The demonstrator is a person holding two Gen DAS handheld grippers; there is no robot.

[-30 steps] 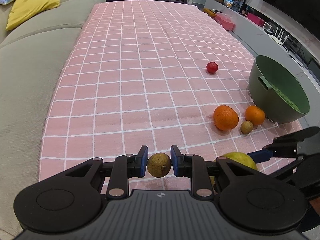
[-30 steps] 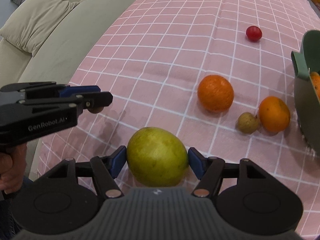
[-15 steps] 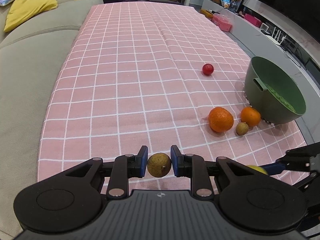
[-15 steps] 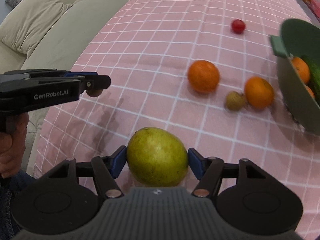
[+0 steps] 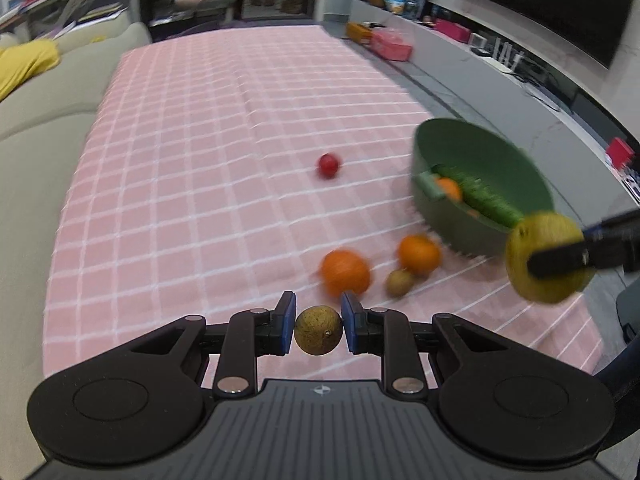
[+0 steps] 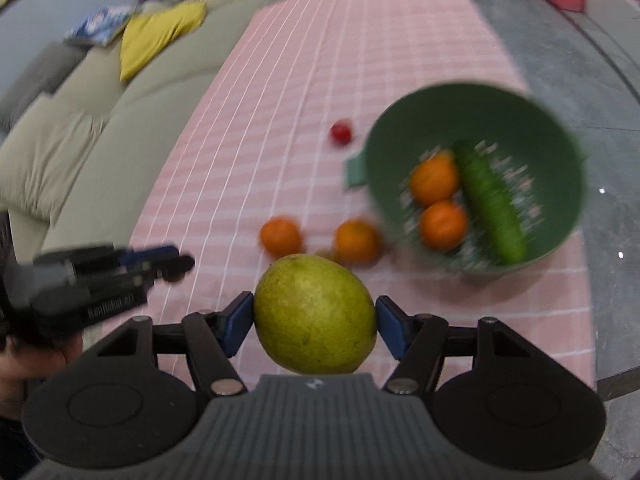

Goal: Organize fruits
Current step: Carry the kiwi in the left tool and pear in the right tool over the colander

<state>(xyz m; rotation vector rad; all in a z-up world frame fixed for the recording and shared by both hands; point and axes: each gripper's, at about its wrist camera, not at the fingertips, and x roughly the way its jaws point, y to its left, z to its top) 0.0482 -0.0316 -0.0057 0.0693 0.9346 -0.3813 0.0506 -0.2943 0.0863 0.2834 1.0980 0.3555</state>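
My left gripper (image 5: 318, 330) is shut on a small brown-green round fruit (image 5: 318, 331) and holds it above the near edge of the pink checked cloth (image 5: 200, 184). My right gripper (image 6: 315, 318) is shut on a large yellow-green fruit (image 6: 315, 314), lifted in the air near the green bowl (image 6: 560, 140); it also shows in the left wrist view (image 5: 548, 256). The bowl (image 5: 500, 160) holds two oranges (image 6: 434, 178) and a cucumber (image 6: 490, 204). Two oranges (image 5: 345, 272) (image 5: 419, 254), a small brown fruit (image 5: 399, 282) and a red fruit (image 5: 329, 165) lie on the cloth.
A beige sofa (image 5: 40, 128) with a yellow cushion (image 6: 160, 32) runs along the left of the cloth. Grey floor (image 6: 580, 52) and a low TV shelf (image 5: 500, 60) lie to the right. My left gripper shows at the left of the right wrist view (image 6: 176, 266).
Both grippers have risen with their fruits. The right gripper has swung right and up toward the bowl, so the bowl's inside now shows. The fruits on the cloth have not moved.
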